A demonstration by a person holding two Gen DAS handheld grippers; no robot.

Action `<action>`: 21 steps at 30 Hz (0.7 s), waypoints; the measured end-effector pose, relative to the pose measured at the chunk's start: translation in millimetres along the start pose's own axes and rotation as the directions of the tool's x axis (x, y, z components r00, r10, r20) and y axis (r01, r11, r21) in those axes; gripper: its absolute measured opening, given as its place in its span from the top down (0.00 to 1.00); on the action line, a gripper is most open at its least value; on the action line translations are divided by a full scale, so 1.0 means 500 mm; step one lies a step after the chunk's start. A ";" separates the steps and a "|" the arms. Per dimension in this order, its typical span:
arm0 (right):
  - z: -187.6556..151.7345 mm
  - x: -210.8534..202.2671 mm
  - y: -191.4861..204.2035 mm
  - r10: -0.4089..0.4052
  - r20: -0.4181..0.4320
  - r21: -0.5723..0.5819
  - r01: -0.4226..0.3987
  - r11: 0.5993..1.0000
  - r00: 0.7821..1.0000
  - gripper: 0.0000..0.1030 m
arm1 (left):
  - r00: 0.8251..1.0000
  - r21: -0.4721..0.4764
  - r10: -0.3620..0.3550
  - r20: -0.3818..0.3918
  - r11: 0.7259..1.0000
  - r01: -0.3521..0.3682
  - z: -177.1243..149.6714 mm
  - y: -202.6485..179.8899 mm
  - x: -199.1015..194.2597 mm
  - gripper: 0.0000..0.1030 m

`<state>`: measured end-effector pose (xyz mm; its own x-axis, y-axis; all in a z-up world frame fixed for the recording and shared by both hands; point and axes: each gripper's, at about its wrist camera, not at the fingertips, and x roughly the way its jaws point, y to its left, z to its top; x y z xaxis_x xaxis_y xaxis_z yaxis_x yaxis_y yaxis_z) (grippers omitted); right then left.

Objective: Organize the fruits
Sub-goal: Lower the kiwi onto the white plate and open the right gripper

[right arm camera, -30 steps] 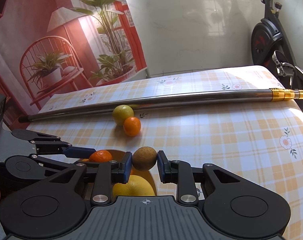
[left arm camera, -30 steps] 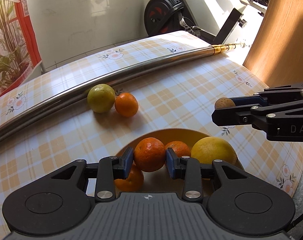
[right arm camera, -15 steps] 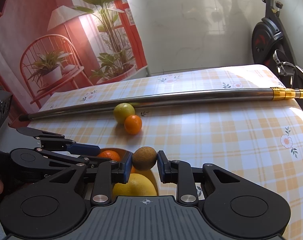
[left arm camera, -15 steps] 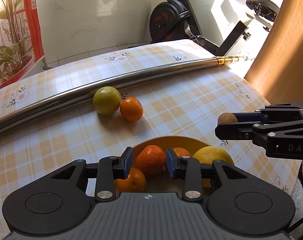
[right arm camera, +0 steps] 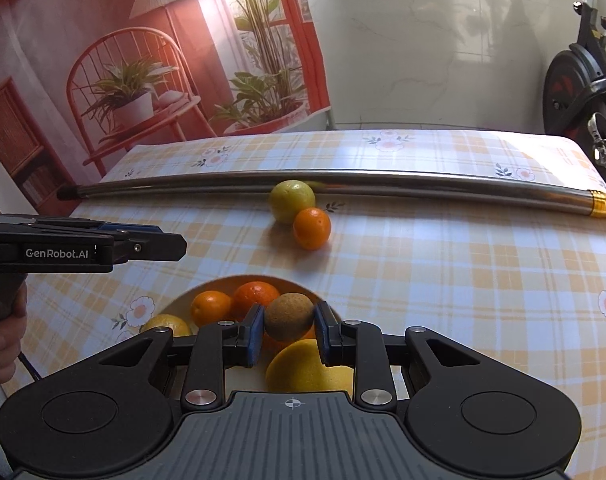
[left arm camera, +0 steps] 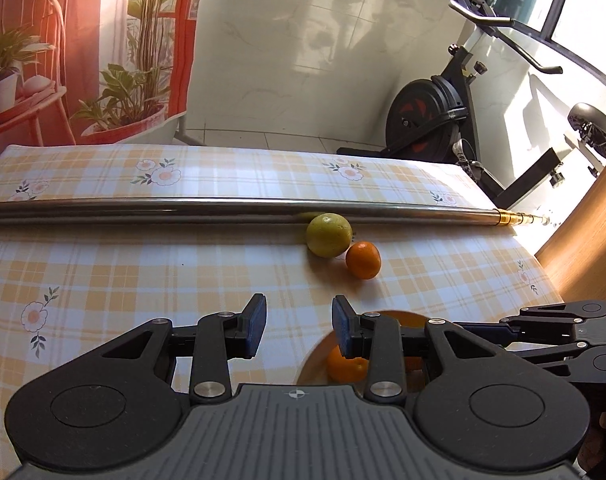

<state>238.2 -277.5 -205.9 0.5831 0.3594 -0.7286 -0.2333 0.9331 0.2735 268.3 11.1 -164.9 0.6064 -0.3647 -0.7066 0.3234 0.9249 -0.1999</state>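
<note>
Right hand-held gripper (right arm camera: 289,330) clamps brown round fruit (right arm camera: 289,316) over the bowl (right arm camera: 223,282). Left hand-held gripper (left arm camera: 299,326) narrow, empty, above the worktop (left arm camera: 143,280).

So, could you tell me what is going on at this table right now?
A person with a gripper in each hand is sorting fruit into an orange bowl. The right gripper is shut on a small round brown fruit above the bowl, which already holds oranges and a large yellow citrus. The left gripper is open and empty. A green-yellow citrus and a small orange wait by the long metal pole.
</note>
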 end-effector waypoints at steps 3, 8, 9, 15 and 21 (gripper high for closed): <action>0.004 0.014 0.031 0.016 -0.035 -0.050 -0.018 0.999 0.999 0.76 | 0.999 -0.032 0.029 0.013 0.999 -0.029 -0.001 0.022 -0.017 0.63; 0.007 0.050 0.073 0.042 -0.122 -0.118 -0.057 0.991 0.992 0.76 | 0.998 -0.052 0.049 0.037 0.998 -0.047 -0.005 0.039 -0.033 0.63; 0.008 0.057 0.079 0.037 -0.136 -0.127 -0.054 0.990 0.990 0.76 | 0.998 -0.053 0.049 0.040 0.998 -0.046 -0.006 0.039 -0.034 0.63; 0.015 0.092 0.088 0.024 -0.194 -0.154 -0.055 0.987 0.981 0.76 | 0.998 -0.052 0.040 0.044 0.998 -0.038 -0.013 0.041 -0.030 0.63; 0.020 0.106 0.082 0.019 -0.210 -0.153 -0.052 0.987 0.978 0.76 | 0.999 -0.046 0.033 0.038 0.998 -0.031 -0.018 0.039 -0.026 0.63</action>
<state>267.1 -220.3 -227.0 0.4021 0.3667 -0.8390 -0.3795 0.9006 0.2117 260.2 34.6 -165.4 0.6440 -0.3381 -0.6863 0.2706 0.9397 -0.2090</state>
